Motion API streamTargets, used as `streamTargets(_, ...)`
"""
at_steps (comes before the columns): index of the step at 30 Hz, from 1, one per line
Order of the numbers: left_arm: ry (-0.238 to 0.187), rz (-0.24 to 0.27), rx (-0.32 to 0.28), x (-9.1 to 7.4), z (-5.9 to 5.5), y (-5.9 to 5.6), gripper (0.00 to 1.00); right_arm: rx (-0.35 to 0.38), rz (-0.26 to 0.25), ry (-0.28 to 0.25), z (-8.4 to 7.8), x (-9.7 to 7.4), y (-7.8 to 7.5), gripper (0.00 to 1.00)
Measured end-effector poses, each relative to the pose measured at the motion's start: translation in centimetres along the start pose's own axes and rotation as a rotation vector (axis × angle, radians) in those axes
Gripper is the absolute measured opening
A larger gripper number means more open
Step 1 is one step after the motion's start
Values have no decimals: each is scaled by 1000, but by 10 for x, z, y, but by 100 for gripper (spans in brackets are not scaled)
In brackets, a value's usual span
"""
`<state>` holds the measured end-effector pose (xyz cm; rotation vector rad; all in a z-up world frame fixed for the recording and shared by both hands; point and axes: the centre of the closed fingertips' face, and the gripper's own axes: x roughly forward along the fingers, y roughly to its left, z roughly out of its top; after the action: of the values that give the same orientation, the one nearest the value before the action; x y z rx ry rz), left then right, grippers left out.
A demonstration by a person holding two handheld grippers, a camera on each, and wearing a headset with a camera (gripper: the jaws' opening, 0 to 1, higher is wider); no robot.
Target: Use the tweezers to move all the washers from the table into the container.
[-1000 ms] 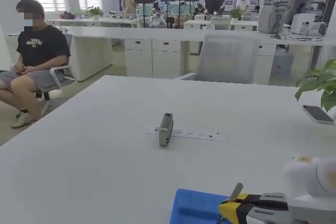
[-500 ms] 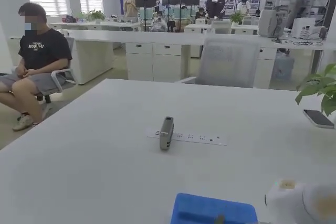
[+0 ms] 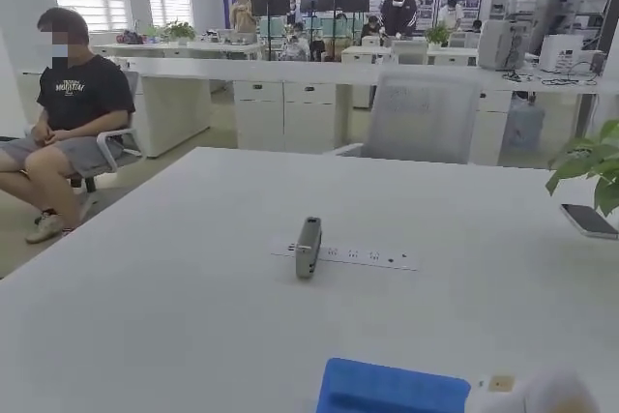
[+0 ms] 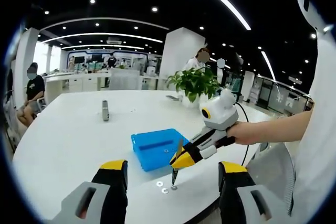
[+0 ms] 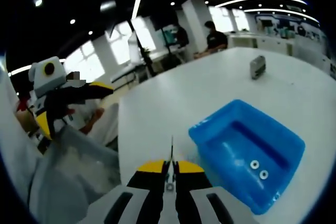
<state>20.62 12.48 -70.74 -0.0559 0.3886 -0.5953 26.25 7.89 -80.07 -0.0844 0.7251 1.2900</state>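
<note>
In the left gripper view, my right gripper (image 4: 182, 157) comes in from the right, shut on thin tweezers (image 4: 175, 170) that point down at the table. Their tips are right above three small washers (image 4: 164, 189) near the front edge. I cannot tell whether the tips touch one. Just behind lies the blue container (image 4: 152, 150) with washers inside. My left gripper (image 4: 173, 182) is open, its jaws wide apart on either side of this spot. In the right gripper view, the right gripper (image 5: 170, 167) clamps the tweezers (image 5: 171, 149). Two washers (image 5: 259, 169) lie in the container (image 5: 231, 145). The left gripper (image 5: 73, 104) hovers at the left.
On the white table (image 3: 174, 287) a grey device (image 3: 308, 245) stands on a power strip (image 3: 363, 256) beyond the container (image 3: 392, 389). A phone (image 3: 590, 221) and a plant (image 3: 592, 166) are at the right. An office chair (image 3: 421, 113) stands behind, and a person (image 3: 68, 113) sits at the left.
The head camera has tilted up a little. The gripper with the tweezers, at the head view's lower right a second ago, has dropped down toward the near edge.
</note>
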Motion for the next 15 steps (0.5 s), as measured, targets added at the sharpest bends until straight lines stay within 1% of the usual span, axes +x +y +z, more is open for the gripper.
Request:
streamTargets(3, 0, 1, 0, 0, 0, 0, 71, 6, 4, 9, -5, 1, 1, 3)
streamTargets(6, 0, 2, -1, 0, 0, 1, 71, 10, 9, 9, -6, 2, 3, 3)
streamTargets(11, 5, 2, 2, 0, 0, 1, 70, -9, 7, 29, -10, 4, 7, 3)
streamTargets(12, 5, 2, 3, 0, 0, 1, 70, -22, 5, 24, -9, 4, 7, 4)
streamTargets(15, 4, 3, 3, 0, 0, 1, 70, -47, 5, 33, -9, 5, 9, 3)
